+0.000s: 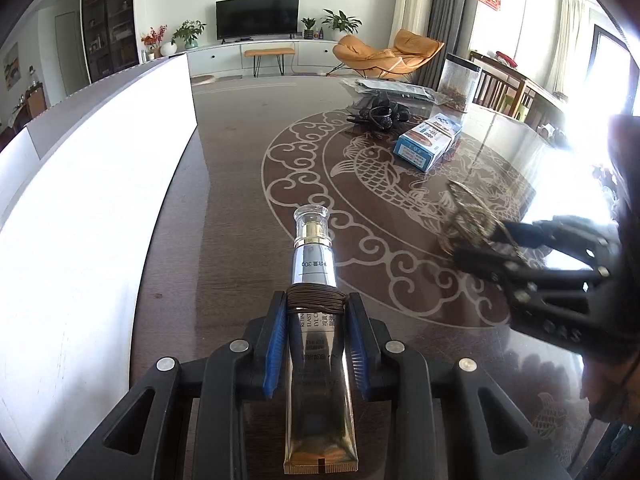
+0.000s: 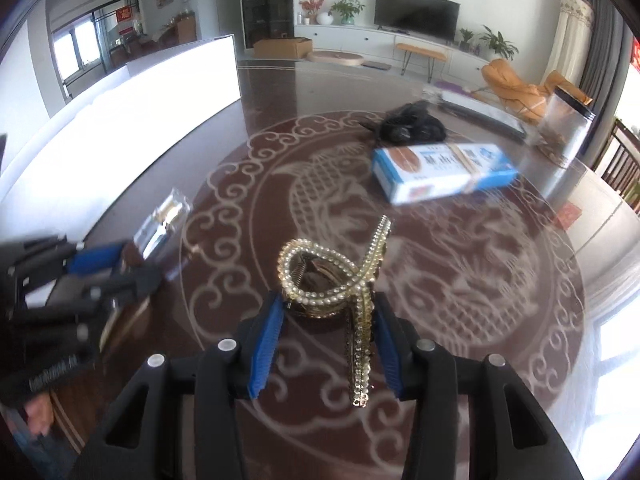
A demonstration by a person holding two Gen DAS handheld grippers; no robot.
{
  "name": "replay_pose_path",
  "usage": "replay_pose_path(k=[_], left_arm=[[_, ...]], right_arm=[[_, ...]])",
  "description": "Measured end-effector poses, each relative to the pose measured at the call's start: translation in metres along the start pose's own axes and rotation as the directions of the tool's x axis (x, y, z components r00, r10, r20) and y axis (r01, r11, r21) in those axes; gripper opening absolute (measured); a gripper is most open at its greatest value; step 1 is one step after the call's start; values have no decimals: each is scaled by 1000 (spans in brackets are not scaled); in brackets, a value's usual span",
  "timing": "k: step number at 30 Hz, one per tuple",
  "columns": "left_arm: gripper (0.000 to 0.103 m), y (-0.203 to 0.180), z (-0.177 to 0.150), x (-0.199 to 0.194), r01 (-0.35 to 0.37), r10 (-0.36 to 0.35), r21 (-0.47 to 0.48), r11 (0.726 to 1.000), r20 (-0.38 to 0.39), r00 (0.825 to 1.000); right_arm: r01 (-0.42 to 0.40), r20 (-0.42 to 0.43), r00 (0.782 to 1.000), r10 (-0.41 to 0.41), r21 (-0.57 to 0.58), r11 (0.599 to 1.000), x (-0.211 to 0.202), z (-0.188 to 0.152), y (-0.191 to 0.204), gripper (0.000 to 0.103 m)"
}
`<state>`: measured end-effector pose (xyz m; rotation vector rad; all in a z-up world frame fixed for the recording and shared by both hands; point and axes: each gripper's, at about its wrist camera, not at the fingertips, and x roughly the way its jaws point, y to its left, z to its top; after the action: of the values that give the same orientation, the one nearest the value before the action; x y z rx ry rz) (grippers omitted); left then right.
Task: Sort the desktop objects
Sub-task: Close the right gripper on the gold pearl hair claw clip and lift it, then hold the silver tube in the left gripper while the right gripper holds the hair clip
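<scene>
My left gripper (image 1: 316,304) is shut on a silver-gold cosmetic tube (image 1: 314,264) with a clear cap and a brown cord wound round it, held above the dark table (image 1: 240,200). The tube also shows in the right wrist view (image 2: 164,220). My right gripper (image 2: 326,304) is shut on a gold pearl-studded hair claw (image 2: 336,276), held above the table's fish pattern. In the left wrist view the right gripper (image 1: 476,240) sits at the right with the claw (image 1: 464,216). The left gripper (image 2: 120,264) appears at the left in the right wrist view.
A white box wall (image 1: 100,184) runs along the table's left side. A blue carton (image 2: 440,176), a black hair clip (image 2: 412,124), a clear jar (image 2: 564,124) and a flat plastic packet (image 1: 396,88) lie at the far right of the table.
</scene>
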<state>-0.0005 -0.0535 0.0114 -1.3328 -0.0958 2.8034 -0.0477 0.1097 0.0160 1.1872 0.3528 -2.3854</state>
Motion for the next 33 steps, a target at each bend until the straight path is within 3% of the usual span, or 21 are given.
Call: replay_pose_path(k=[3,7,13,18,20,22,26,30,33], left_arm=[[29,-4,0,1,-4,4,22,1000,-1,1000],[29,-18,0,0,66,-66,-14,998,-4,998],[29,-72,8,12,122,-121,44,992,-17,992],[32,-101,15,20,82,-81,102,991,-14,997],[42,-108,15,20,80,-78,135,988,-19,997],[72,-114,15,23,60,-56,169,984,-30,998],[81,-113,17,26,21,-15,167,986,-40,999],[103,-106,18,32,11,0,139,990,-77,997],[103,-107,17,33,13,-1,142,990,-80,997]], right_arm=[[35,15,999,-36,81,996,-27,-38,-24,46],[88,31,995,-96,207,974,-57,-77,-62,46],[155,26,985,-172,306,939,-72,-99,-101,46],[191,12,979,-203,282,940,-73,-99,-96,48],[221,5,973,-232,284,933,-74,-100,-96,63],[229,7,970,-242,303,925,-74,-100,-97,65],[225,11,970,-242,326,918,-76,-102,-101,65],[228,12,969,-246,327,917,-76,-101,-101,67],[226,20,969,-246,330,916,-77,-101,-101,73]])
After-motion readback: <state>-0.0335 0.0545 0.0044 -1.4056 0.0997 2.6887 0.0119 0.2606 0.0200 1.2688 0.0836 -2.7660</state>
